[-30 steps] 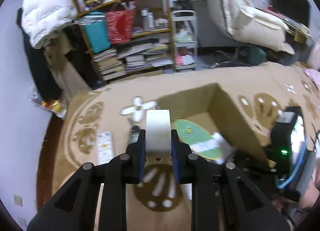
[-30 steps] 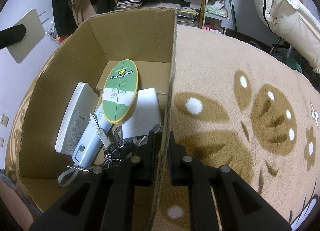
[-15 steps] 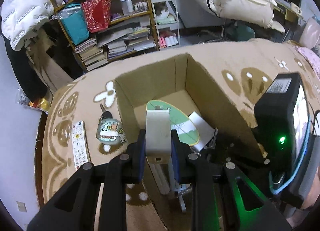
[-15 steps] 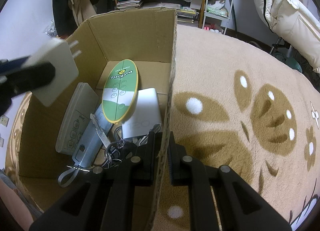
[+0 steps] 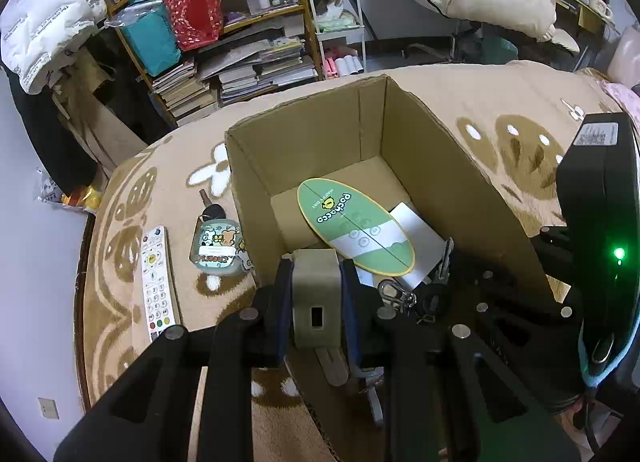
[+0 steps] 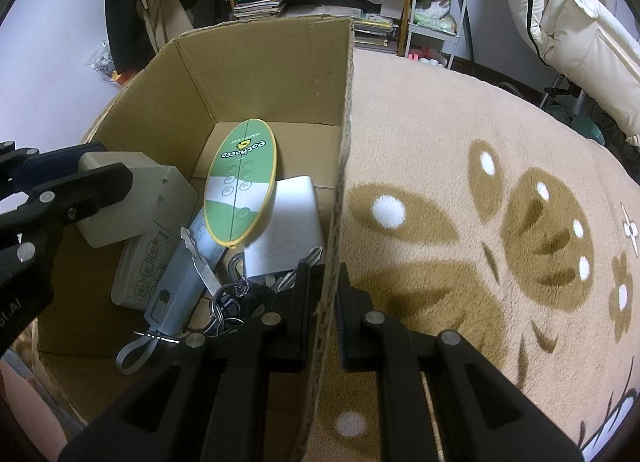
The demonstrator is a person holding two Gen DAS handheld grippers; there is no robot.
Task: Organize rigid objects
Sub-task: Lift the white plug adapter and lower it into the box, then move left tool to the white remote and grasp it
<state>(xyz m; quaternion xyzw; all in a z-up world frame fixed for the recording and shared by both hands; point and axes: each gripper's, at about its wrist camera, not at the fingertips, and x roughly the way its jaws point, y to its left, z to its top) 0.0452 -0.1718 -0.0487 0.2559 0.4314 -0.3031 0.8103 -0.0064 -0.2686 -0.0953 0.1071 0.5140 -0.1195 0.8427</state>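
left gripper [image 5: 316, 302] clamped on charger [image 5: 315, 290] over box [image 6: 264, 73] | right gripper [image 6: 322, 298] pinching box wall | risk: charger lands on keys [image 6: 236, 302], tips out

One cardboard box [image 5: 460, 165] stood on the rug. Inside it lay one green oval case [image 6: 242, 187], one flat white pad [image 6: 290, 219], one white button panel [image 6: 138, 274], one grey fob with a strap [image 6: 176, 290], and one bunch of keys [image 6: 228, 302]; the number of keys on it could not be told. One white charger block [image 5: 316, 282] was held over the near left part of the box. Left of the box, on the rug, lay one white remote [image 5: 157, 278] and one pale cartoon-printed case [image 5: 216, 248]. Two grippers were in view: the left gripper [image 5: 316, 294] and the right gripper [image 6: 324, 290].
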